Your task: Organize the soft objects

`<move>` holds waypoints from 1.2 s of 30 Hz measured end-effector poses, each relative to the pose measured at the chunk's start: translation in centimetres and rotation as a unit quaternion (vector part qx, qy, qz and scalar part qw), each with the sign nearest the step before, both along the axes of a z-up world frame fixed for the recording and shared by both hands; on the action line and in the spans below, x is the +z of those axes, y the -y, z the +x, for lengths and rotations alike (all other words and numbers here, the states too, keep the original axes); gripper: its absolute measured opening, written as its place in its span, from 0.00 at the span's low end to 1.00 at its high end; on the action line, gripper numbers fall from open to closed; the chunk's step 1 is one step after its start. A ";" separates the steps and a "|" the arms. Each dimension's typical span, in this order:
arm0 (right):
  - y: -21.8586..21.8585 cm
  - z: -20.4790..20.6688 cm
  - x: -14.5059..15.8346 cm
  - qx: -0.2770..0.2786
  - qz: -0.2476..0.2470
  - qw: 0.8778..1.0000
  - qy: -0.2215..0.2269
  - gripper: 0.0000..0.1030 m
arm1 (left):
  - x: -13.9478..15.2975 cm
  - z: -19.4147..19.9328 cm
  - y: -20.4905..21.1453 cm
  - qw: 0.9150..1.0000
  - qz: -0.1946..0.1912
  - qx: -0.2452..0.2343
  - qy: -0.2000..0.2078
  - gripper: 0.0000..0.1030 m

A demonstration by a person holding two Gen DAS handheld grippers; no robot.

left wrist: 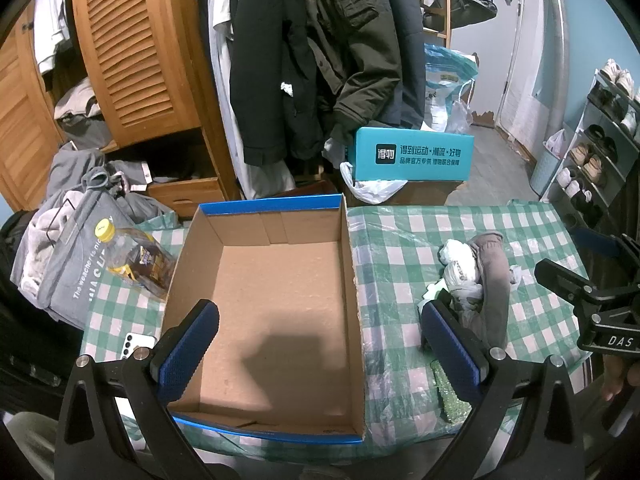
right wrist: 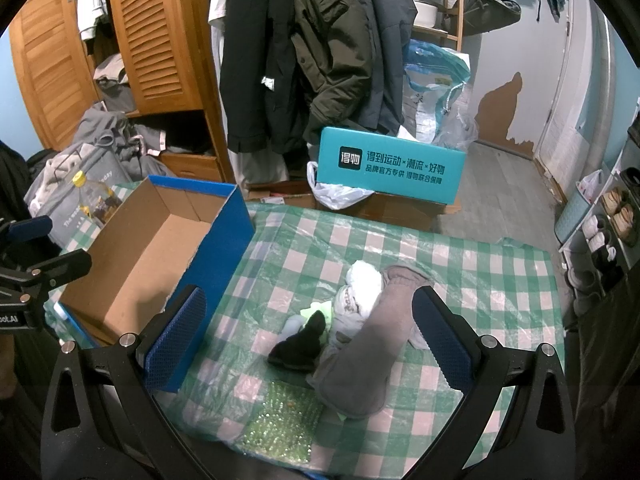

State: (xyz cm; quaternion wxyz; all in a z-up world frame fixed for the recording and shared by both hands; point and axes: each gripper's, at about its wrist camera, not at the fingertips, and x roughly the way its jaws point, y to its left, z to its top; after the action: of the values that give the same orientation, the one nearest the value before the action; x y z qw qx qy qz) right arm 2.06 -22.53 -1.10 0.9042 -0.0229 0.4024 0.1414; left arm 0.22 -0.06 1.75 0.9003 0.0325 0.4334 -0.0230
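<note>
An open blue cardboard box [left wrist: 276,204] [right wrist: 236,240] with a bare brown floor stands on the green checked table. To its right lies a pile of soft things: a grey sock [right wrist: 372,344] [left wrist: 494,292], a black sock [right wrist: 300,344], white plastic bags [right wrist: 360,288] [left wrist: 460,264] and a pale green piece [right wrist: 316,310]. My left gripper [left wrist: 320,340] is open and empty above the box. My right gripper [right wrist: 308,328] is open and empty above the pile, its fingers on either side of the pile.
A green bubble-wrap sheet [right wrist: 280,424] lies at the table's front edge. A yellow-capped bottle [left wrist: 136,260], a grey bag [left wrist: 68,264] and a phone [left wrist: 138,345] sit left of the box. A teal box [right wrist: 388,168], hanging coats and a wardrobe stand behind. A shoe rack [left wrist: 600,140] stands at the right.
</note>
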 end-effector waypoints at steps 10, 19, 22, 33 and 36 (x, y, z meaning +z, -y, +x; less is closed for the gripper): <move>0.0 0.0 0.1 0.000 0.000 1.000 0.000 0.98 | -0.2 -0.1 0.0 1.000 -0.001 0.000 0.001 0.99; 0.2 0.1 0.0 -0.001 -0.001 1.000 -0.001 0.98 | -0.2 -0.2 0.4 1.000 -0.003 -0.002 0.000 0.99; 0.2 0.1 0.0 -0.001 -0.002 1.000 -0.001 0.98 | -0.5 -0.4 0.6 1.000 -0.002 -0.003 -0.001 0.99; 0.2 0.1 0.1 -0.001 -0.002 1.000 -0.002 0.98 | -1.3 -0.3 1.2 1.000 -0.005 -0.009 -0.006 0.99; 0.1 0.2 0.4 -0.002 -0.003 1.000 -0.003 0.98 | -1.5 -0.2 1.3 1.000 -0.008 -0.011 -0.008 0.99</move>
State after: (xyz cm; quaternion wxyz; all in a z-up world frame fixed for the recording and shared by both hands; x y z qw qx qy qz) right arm 2.30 -22.66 -0.68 0.9033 -0.0243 0.4056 0.1381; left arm -0.01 -1.40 0.27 0.8966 0.0298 0.4403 -0.0362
